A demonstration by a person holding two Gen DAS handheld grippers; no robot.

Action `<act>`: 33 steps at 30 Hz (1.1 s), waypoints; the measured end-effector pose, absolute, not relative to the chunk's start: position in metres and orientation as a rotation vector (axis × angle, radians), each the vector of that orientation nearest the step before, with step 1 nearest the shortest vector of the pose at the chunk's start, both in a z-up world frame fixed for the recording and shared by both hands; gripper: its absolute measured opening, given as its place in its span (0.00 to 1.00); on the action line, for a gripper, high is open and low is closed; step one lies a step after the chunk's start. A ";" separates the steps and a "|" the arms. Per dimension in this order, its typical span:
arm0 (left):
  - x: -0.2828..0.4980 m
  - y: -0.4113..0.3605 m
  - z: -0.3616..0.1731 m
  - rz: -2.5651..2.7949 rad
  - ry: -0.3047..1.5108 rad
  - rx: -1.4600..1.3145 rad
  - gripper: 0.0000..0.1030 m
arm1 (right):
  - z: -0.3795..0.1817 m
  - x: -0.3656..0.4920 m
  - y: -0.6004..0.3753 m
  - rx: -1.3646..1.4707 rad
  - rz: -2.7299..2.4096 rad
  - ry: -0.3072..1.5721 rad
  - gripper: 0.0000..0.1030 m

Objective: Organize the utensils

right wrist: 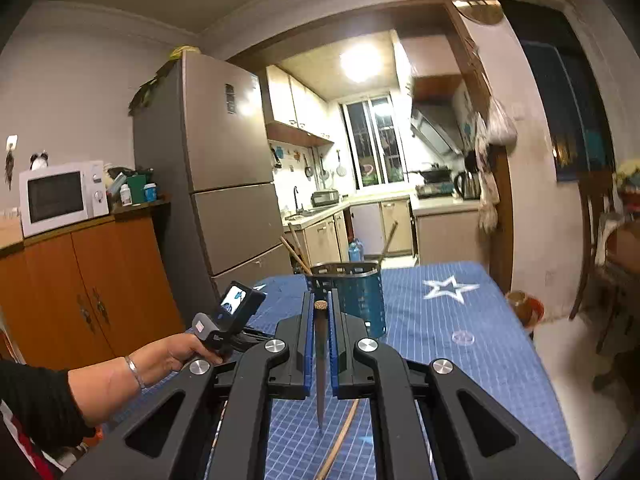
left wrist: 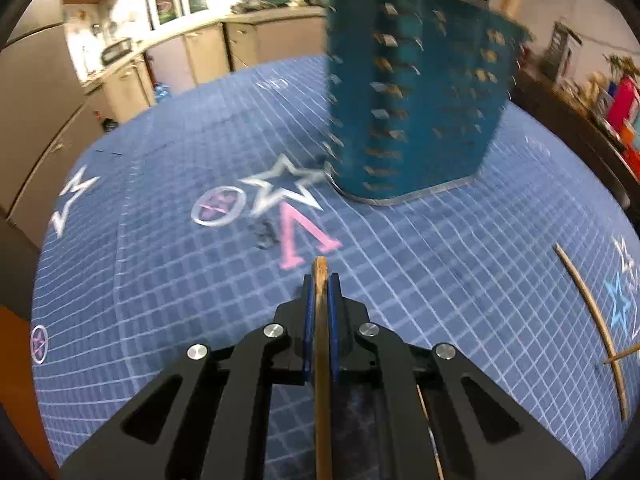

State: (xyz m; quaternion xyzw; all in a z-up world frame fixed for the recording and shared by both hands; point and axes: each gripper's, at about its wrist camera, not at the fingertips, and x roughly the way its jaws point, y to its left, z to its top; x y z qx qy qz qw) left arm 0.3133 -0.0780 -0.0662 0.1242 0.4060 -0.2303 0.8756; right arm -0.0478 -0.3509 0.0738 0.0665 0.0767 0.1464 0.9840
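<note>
On a blue grid tablecloth, the left gripper clamps one wooden chopstick short of the teal perforated utensil holder, while the right gripper clamps a dark-tipped chopstick.

Take the fridge as your landmark. Left of it you see a white microwave on an orange cabinet. Right of it, the kitchen window and a kettle. In front lies the blue checked cloth with a white star.
</note>
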 end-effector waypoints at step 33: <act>0.068 -0.045 0.105 -0.384 -0.096 -0.090 0.05 | 0.123 -0.007 -0.283 0.041 0.403 0.099 0.07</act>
